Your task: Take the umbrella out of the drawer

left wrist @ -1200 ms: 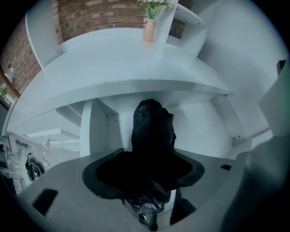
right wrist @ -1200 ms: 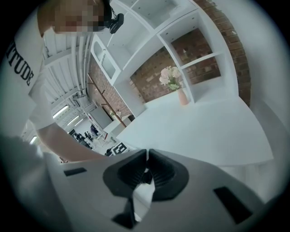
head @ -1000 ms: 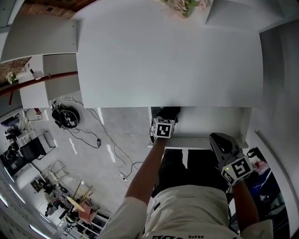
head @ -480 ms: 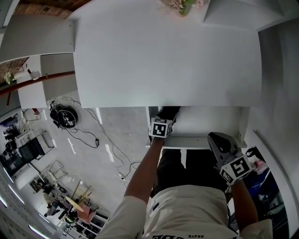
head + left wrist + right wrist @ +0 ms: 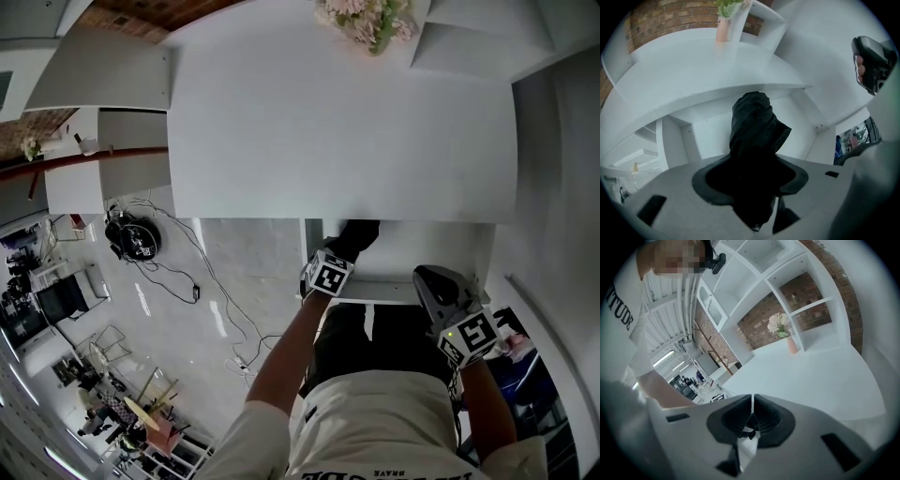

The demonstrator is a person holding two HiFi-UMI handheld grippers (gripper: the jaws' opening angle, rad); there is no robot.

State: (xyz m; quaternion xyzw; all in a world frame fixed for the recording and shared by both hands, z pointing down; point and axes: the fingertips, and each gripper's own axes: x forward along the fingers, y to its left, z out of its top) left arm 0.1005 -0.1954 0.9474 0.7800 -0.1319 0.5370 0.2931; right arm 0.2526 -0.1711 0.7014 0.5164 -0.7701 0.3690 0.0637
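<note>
The shirt (image 5: 618, 315) at the left edge of the right gripper view carries dark print, of which only "TUDE" can be read. The print on its hem at the bottom of the head view is too cut off to read.

The right gripper (image 5: 751, 414) has its jaws pressed together with nothing between them. In the head view it sits at lower right, apart from the drawer's contents. Its marker cube (image 5: 470, 334) bears a black-and-white square pattern and no letters.

The left gripper (image 5: 337, 261), at lower centre of the head view, is closing its jaws on the umbrella (image 5: 754, 126), which fills the gap between them. The umbrella is black, folded and wrapped in a crinkled sleeve. Its long axis runs along the gripper's line, from the bottom centre of the left gripper view straight up to mid-frame. In the head view it points toward the upper right. It stands in the mouth of the open white drawer (image 5: 403, 286), just under the front edge of the white table (image 5: 337, 122).

Beyond, flowers (image 5: 370, 19) stand at the table's far edge, top centre.
</note>
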